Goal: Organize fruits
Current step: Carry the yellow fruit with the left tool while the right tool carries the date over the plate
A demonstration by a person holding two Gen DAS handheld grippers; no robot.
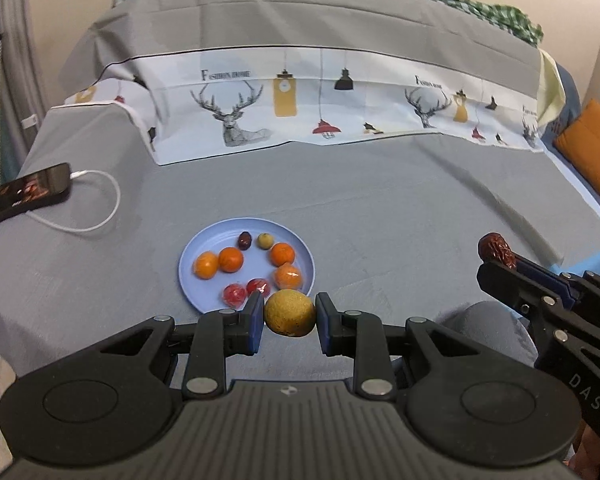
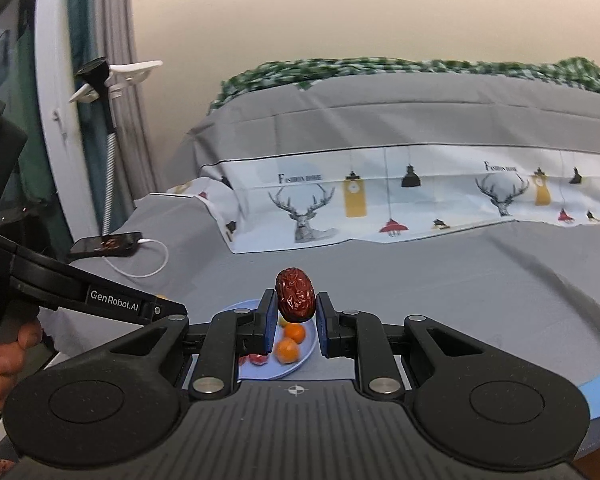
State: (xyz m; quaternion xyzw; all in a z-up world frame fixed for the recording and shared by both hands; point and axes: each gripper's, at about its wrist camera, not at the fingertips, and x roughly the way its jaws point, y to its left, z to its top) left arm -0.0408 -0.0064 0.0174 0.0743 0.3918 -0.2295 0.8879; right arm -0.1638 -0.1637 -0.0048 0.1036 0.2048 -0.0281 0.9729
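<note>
Left wrist view: on the grey bed [image 1: 380, 208] lies the blue plate [image 1: 188, 268] of fruit, the left gripper [image 1: 289, 314] clamping a yellow fruit [image 1: 289, 313] just above its near rim. The right gripper [image 2: 294, 314] pinches a red date [image 2: 295, 294]. Best lower each over bare plate before letting go, so nothing rolls.

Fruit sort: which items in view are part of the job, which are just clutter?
Job:
- yellow fruit, in left claw
- red date, in right claw
- blue plate with oranges

Clutter:
- phone
- white cable
- deer-print cloth
- orange cushion
</note>
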